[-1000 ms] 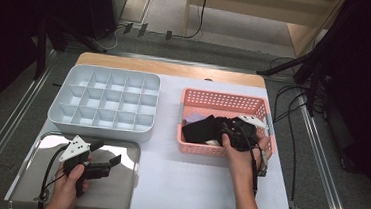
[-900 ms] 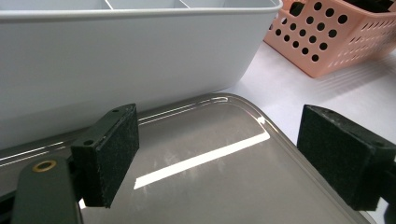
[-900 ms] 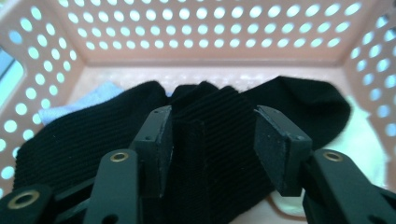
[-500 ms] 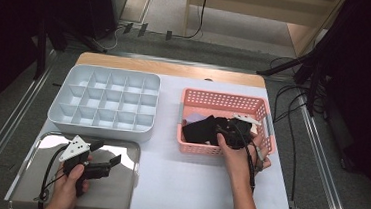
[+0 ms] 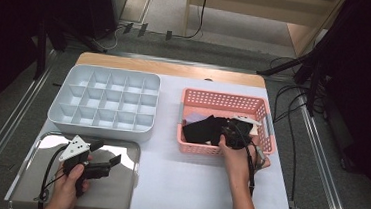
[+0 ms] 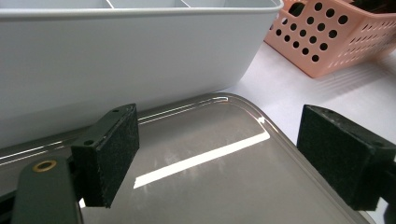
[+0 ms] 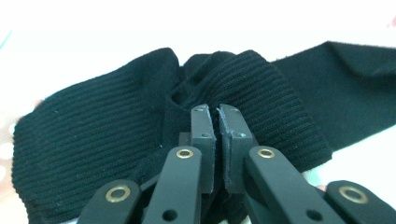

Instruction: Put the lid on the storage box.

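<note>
Right tool (image 7: 217, 119) pinches black ribbed cloth (image 7: 93, 135) bunched directly at its tips.

left tool (image 5: 103, 161) held level, jaws wide apart, right tool (image 7: 217, 122) angled down, jaws just closed together

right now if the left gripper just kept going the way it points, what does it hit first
Most likely the near wall of the grey compartment tray. The left gripper hovers open over the metal tray, aimed at that wall, with nothing between them; the exact gap is hard to judge.

Lab, camera stands (image 5: 316, 69), floor cables (image 5: 292, 123)
</note>
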Action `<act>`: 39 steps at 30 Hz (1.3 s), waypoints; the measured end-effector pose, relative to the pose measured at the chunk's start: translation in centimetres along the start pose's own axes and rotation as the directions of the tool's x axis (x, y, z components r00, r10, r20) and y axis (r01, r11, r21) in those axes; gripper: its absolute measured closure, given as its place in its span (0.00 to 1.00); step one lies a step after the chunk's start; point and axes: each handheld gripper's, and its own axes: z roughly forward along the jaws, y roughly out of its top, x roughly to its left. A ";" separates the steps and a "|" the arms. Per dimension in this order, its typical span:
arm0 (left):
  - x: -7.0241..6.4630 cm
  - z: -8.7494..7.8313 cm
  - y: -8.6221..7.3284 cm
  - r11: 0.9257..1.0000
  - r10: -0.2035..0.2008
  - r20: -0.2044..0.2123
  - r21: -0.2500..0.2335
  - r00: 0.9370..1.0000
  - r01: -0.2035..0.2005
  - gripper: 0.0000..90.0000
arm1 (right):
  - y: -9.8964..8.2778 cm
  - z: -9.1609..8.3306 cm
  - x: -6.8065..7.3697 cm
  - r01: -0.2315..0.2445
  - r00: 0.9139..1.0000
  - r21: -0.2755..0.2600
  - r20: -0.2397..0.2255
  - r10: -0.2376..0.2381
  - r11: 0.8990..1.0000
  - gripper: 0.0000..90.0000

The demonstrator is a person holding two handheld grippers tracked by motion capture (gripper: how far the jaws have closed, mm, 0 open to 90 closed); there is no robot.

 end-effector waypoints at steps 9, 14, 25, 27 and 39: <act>0.0 0.0 0.0 1.000 0.001 -0.001 0.001 1.000 -0.001 0.16 | 0.1 -1.5 -0.3 -0.031 0.999 -0.196 -0.033 0.025 0.980 0.96; 0.0 0.0 0.0 1.000 0.003 -0.002 0.001 1.000 -0.003 0.16 | 0.7 -3.0 0.4 -0.003 0.998 -0.247 -0.061 -0.012 0.969 0.96; 0.0 0.0 0.0 1.000 0.007 -0.003 0.000 1.000 -0.007 0.16 | 0.9 -4.8 1.6 0.010 0.996 -0.311 -0.085 -0.039 0.950 0.96; 0.0 0.0 0.0 1.000 0.008 -0.004 -0.003 1.000 -0.008 0.16 | 1.2 -5.0 1.5 0.014 0.995 -0.321 -0.085 -0.044 0.947 0.96; -0.1 -0.1 -0.1 1.000 0.010 -0.009 -0.006 1.000 -0.010 0.16 | 1.5 -6.0 1.3 0.004 0.994 -0.342 -0.099 -0.040 0.940 0.96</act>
